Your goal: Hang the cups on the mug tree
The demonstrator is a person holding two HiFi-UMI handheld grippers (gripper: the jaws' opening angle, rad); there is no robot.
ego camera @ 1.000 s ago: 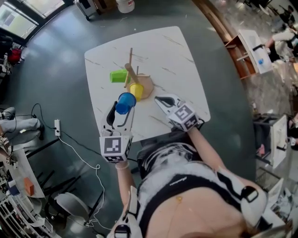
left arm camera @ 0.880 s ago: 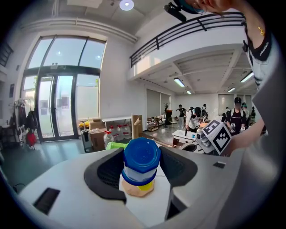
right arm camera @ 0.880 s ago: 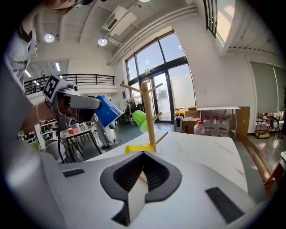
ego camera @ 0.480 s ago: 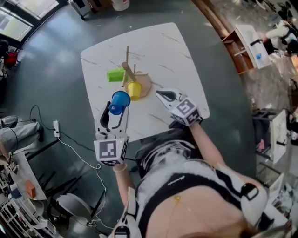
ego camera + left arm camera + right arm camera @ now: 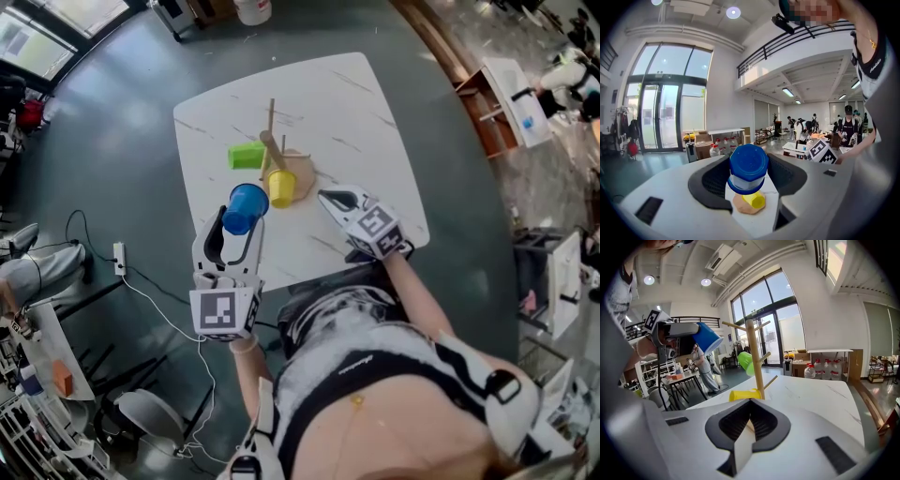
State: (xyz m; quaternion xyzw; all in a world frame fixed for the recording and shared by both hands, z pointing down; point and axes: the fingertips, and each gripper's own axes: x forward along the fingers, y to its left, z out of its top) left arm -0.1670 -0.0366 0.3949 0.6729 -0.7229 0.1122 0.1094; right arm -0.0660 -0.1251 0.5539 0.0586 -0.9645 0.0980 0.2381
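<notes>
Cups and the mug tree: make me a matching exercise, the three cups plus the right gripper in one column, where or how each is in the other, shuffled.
1. blue cup
2. green cup
3. yellow cup
4. right gripper

A. hanging on a peg of the mug tree
B. shut, empty
C. gripped by the left gripper
D. down at the tree's wooden base

Pairs: 1-C, 2-A, 3-D, 4-B

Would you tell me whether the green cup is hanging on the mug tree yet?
Hanging: the right gripper view shows the green cup up on a peg of the mug tree, clear of the table.
</notes>
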